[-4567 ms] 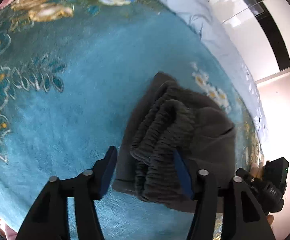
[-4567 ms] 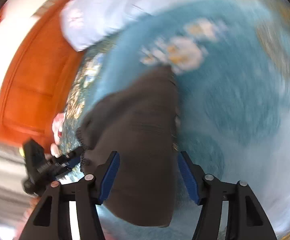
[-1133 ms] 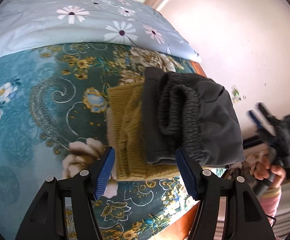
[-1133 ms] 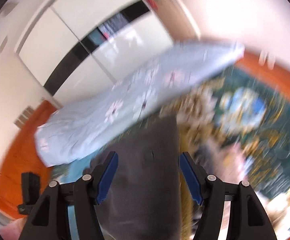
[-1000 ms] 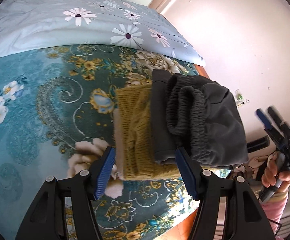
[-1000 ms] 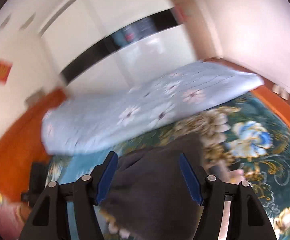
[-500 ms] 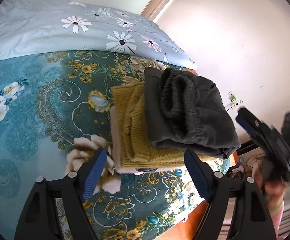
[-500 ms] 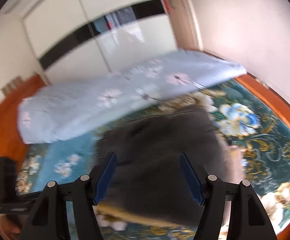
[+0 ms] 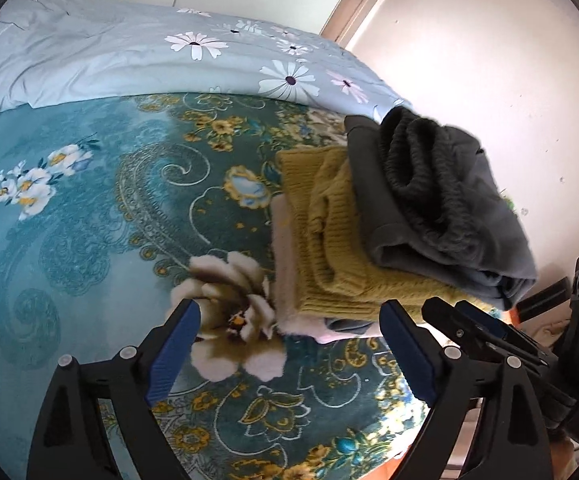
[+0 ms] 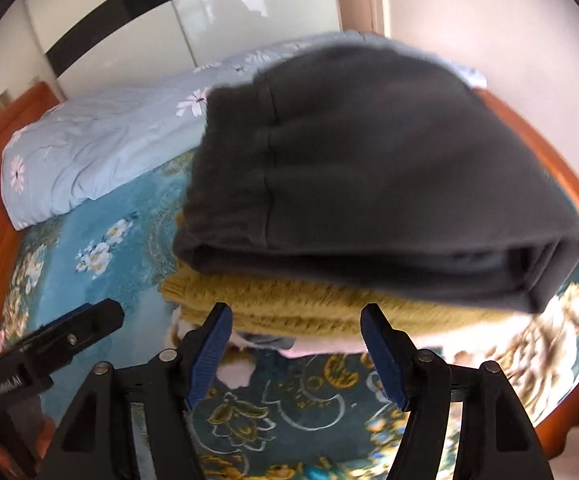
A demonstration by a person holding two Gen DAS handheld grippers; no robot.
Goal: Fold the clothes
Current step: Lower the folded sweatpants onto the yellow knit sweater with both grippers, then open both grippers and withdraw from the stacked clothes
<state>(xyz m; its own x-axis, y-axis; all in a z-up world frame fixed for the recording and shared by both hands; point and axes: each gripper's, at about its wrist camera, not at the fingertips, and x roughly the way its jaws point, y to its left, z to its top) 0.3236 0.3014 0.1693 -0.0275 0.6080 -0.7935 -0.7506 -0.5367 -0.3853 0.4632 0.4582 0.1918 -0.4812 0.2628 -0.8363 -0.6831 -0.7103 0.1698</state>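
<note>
Under everything you have the bed's teal plush blanket (image 9: pixel 89 216), soft, napped and printed with gold scrolls and pale flowers, with a smooth light-blue daisy quilt (image 9: pixel 101 48) bunched along its far side. Neither gives you a firm surface to press against.

Your task's pile sits at the blanket's corner nearest the wall. On top lies the folded dark grey garment (image 10: pixel 369 168), a thick fleecy knit with a gathered elastic waistband (image 9: pixel 421 176) rolled up on its upper face. It looks light, limp and bulky, so expect it to sag and unfold if you lift one layer only. I'd judge the best hold is across the whole folded edge, all layers pinched together, not the puckered band, which will stretch.

Beneath it is the mustard ribbed sweater (image 9: pixel 329 248), chunky and springy, likely to catch on the pads. Below that a pale fluffy layer (image 9: pixel 285 264) peeks out, and its make is unclear.

Your left gripper (image 9: pixel 289 354) has its jaws opening, nothing between them but blanket, just short of the pile. Your right gripper (image 10: pixel 297 354) is also opening, its blue pads clear of cloth in front of the sweater's edge.
</note>
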